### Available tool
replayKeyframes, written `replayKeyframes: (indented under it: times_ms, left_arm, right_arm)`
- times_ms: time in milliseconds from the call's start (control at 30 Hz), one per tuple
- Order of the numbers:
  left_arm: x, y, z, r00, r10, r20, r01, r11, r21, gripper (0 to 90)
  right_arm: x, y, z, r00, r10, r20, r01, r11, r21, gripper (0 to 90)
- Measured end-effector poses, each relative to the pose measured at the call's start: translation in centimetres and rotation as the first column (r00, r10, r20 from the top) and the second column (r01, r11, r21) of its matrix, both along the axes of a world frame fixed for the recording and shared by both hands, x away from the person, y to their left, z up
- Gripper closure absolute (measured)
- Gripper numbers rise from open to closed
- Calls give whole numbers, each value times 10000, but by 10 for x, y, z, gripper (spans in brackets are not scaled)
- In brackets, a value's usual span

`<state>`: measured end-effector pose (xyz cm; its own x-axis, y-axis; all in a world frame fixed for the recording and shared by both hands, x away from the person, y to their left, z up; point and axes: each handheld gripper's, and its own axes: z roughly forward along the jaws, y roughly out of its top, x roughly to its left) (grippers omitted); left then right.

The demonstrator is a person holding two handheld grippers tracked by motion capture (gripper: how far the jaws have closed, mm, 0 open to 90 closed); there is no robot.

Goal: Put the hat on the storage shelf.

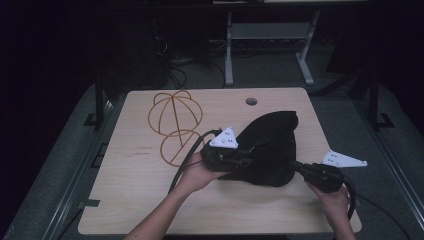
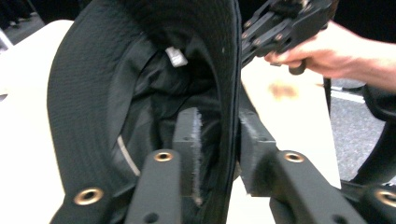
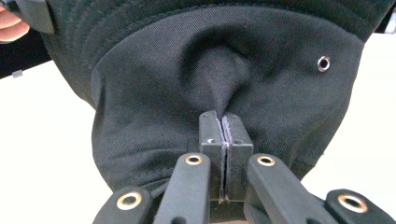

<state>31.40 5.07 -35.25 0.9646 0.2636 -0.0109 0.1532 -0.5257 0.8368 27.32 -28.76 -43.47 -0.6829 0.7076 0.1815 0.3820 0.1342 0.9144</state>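
1. Black hat [image 1: 270, 145] lies on table [image 1: 135, 200], right of the wire frame [image 1: 172, 125].
2. Left gripper [image 2: 219, 154] clamps the brim; right gripper [image 3: 226, 135] pinches a crown fold w/ jaws closed.
3. Risk: thin pinch slips if the hands pull apart, so the hat flops.

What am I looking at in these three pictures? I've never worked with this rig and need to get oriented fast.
A person stands at a wooden table holding a hand-held clamp tool in each hand.

The high view looks down from above. The other two come from cameras riding on each tool, looking along its jaws.

The left gripper is clamped on the brim of a black bucket hat. The right gripper pinches a fold of the hat's crown. A wire hat frame lies on the table to the left of the hat.
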Motion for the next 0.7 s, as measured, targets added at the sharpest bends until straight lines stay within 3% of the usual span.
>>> replayKeyframes:
  times_ms: [267,533,700]
  left_arm:
    - [-15,21,2,9987,223,452,-235,9993,278,562]
    - [-30,46,-8,9937,746,833,-777,9964,348,485]
    - [-36,61,-19,9927,1018,639,-1030,9946,158,467]
  right_arm:
    - [-8,-4,25,9987,-47,505,56,9998,-180,888]
    - [-11,-2,53,9940,11,1092,24,9995,-317,889]
    - [-11,1,68,9914,53,1309,12,9988,-495,889]
